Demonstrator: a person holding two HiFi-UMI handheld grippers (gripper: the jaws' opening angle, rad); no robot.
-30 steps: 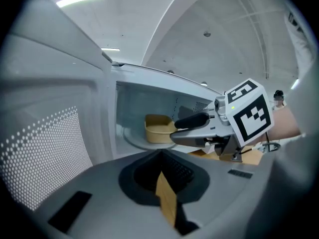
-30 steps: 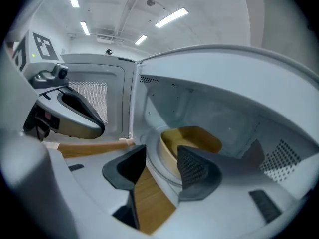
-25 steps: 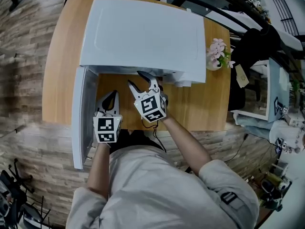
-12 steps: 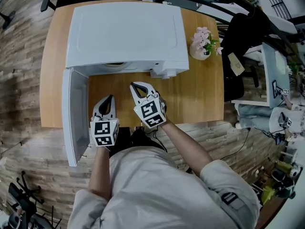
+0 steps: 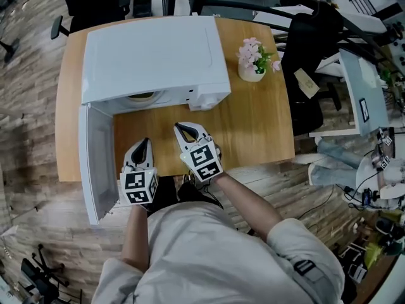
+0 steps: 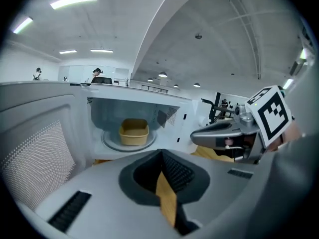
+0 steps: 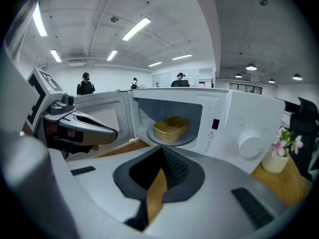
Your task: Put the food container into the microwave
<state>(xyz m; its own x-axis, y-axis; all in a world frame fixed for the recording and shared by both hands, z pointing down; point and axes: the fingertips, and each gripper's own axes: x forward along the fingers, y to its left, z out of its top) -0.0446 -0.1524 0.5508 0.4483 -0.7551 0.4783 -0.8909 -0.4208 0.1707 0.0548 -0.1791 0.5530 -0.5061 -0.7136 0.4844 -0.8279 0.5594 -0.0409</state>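
A: Start nearest you; your left tool point(image 5: 144, 142) has its jaws pressed together with nothing between them; your right tool point(image 5: 181, 127) is the same, tips met and empty; both hang side by side over the bare front of the tabletop point(image 5: 253, 125), pointing toward the microwave point(image 5: 152, 52).

B: Agreed; neither carries anything, so look 1 step further out; the door point(image 5: 95, 163) stands swung wide on its hinge at your left, its free edge reaching back toward you; it is just beside your left tool and well apart from your right.

A: Then the mouth of the oven; it lies open ahead of your left tool and a little to the left of your right; the control knob point(image 7: 250, 146) sits off to the right tool's right.

B: Furthest in, the food container point(image 6: 133, 132); it rests upright on the turntable point(image 6: 110, 142) inside the cavity, about in the middle and clear of the walls; its longer side seems to run front to back, though I would not swear to it from here.

A: So I would judge the placing done; the container lies ahead of you, deeper than either tool, and needs no more reaching.

B: What is left, I would say, is the door; it lies to your left and your left tool is the nearer of the 2; a push on its outer face would swing it rightward across the opening; keep your right tool out of that arc.
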